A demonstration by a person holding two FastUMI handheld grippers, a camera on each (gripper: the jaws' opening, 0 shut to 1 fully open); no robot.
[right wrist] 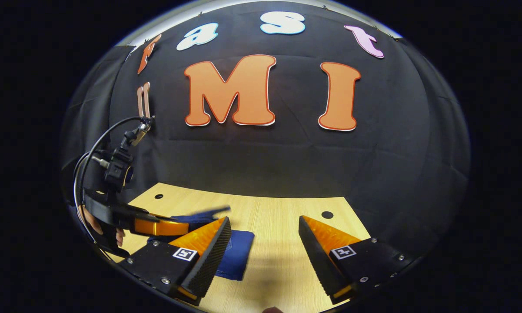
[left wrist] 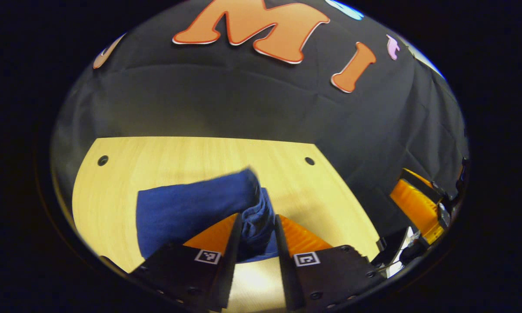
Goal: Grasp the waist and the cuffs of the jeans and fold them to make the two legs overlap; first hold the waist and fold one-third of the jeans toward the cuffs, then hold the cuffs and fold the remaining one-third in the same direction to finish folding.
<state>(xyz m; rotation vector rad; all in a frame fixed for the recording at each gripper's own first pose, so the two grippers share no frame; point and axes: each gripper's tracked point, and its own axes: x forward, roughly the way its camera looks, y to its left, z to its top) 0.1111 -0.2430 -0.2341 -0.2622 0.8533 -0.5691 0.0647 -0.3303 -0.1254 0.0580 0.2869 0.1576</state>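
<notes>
The jeans lie on the wooden desk as a short, thick blue bundle, far smaller than a pair laid out flat, so the legs seem already overlapped and at least one of the thirds folded over. In the left gripper view the left tongs are closed narrowly on a bunched edge of the denim, with both fingers pressing the cloth between them. That edge is lifted off the desk and blurred. Whether it is the cuff end or the waist cannot be told, since the fabric is crumpled where it is held and no waistband or hem is clear.

In the right gripper view the right tongs stand wide apart with nothing between them, hovering over bare desk just beside the near corner of the jeans. The left tongs also show there, farther off on the left side, with a hand behind them and a flap of denim raised above the pile.

My judgement is that the task is in its last stage: the final third is being carried over the pile by one corner. What remains is to lay that flap down flat, release it, and perhaps square the edges. With only one corner held, the flap could land skewed.
</notes>
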